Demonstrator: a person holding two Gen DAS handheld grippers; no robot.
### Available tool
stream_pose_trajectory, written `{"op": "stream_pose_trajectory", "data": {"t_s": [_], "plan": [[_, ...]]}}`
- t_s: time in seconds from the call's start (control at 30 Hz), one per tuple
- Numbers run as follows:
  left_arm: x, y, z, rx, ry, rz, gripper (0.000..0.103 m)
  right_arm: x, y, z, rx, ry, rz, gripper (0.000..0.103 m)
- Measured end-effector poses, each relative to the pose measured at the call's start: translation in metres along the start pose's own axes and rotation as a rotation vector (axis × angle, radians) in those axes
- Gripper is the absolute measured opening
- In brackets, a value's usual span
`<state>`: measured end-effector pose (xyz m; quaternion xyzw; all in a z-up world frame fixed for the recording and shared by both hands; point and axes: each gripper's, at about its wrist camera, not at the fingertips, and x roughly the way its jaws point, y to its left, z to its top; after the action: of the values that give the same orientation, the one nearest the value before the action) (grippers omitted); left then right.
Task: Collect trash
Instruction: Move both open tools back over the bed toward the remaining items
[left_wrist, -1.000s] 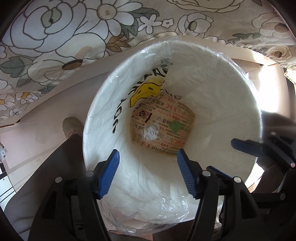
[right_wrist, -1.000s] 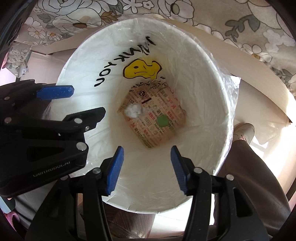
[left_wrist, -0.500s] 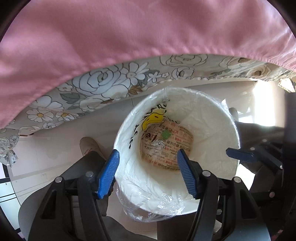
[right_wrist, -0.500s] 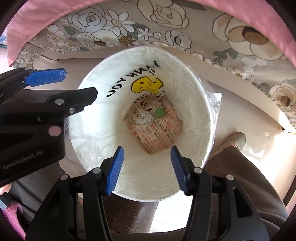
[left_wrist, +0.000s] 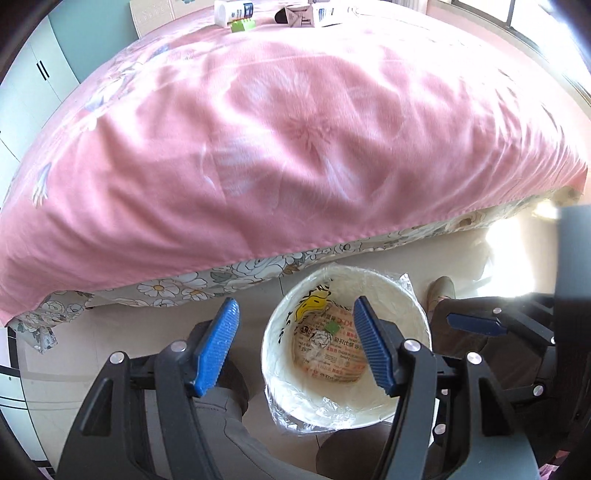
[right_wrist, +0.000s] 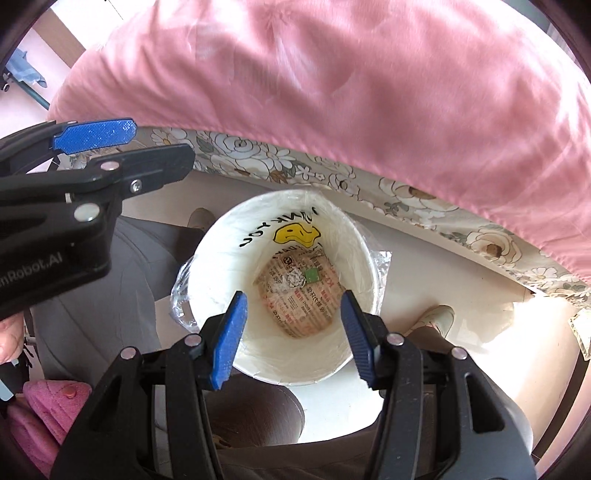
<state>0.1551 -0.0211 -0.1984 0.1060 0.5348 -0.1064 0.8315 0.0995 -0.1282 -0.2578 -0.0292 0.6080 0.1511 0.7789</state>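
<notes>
A white bin lined with a plastic bag (left_wrist: 413, 314) (right_wrist: 221, 258) stands on the floor by the bed. At its bottom lie a printed wrapper (left_wrist: 332, 354) (right_wrist: 310, 310), a crumpled foil ball (left_wrist: 320, 338) (right_wrist: 293, 280) and a small green piece (left_wrist: 332, 326) (right_wrist: 311, 275). My left gripper (left_wrist: 299, 347) is open and empty, high above the bin. My right gripper (right_wrist: 293, 334) is open and empty above the bin too. Far across the bed lie a white bottle (left_wrist: 234, 7), a green item (left_wrist: 243, 25) and small cartons (left_wrist: 306, 14).
A pink bedspread (left_wrist: 277, 129) (right_wrist: 369, 74) over a floral sheet (left_wrist: 258, 273) covers the bed ahead. The person's legs and shoe (left_wrist: 441, 291) (right_wrist: 436, 317) flank the bin. A pale green wardrobe (left_wrist: 33, 74) stands at the left. A window (left_wrist: 535, 22) is at the right.
Both grippers have risen well away from the bin, which now looks much smaller. The views have tilted up, so the pink bed top and the items on it show.
</notes>
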Motion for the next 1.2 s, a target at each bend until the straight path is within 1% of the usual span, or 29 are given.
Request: {"op": "stream_pose_trajectory", "data": {"t_s": [0.13,0.33,0.57,0.67,0.87,0.93,1.07,1.2], "plan": [[-0.028,-0.001,0.008,0.000,-0.055,-0.009,0.067,-0.031,0.003,0.004,-0.008,-0.054,-0.018,0.054],[-0.068,0.002,0.024,0.007,-0.150,0.022,0.067,-0.077,0.006,0.014,-0.014,-0.127,-0.035,0.054],[-0.103,0.011,0.053,0.000,-0.221,0.024,0.067,-0.130,0.001,0.038,-0.009,-0.237,-0.063,0.064],[-0.113,0.017,0.067,-0.011,-0.243,0.022,0.073,-0.151,-0.005,0.052,-0.002,-0.285,-0.081,0.068],[-0.128,0.028,0.104,-0.038,-0.294,0.033,0.083,-0.192,-0.020,0.083,0.003,-0.378,-0.141,0.076],[-0.130,0.033,0.118,-0.043,-0.306,0.038,0.086,-0.203,-0.026,0.095,0.002,-0.401,-0.155,0.076],[-0.130,0.042,0.147,-0.053,-0.322,0.051,0.087,-0.221,-0.039,0.124,-0.006,-0.441,-0.184,0.078],[-0.130,0.053,0.181,-0.073,-0.343,0.060,0.088,-0.231,-0.055,0.159,-0.009,-0.470,-0.210,0.078]]}}
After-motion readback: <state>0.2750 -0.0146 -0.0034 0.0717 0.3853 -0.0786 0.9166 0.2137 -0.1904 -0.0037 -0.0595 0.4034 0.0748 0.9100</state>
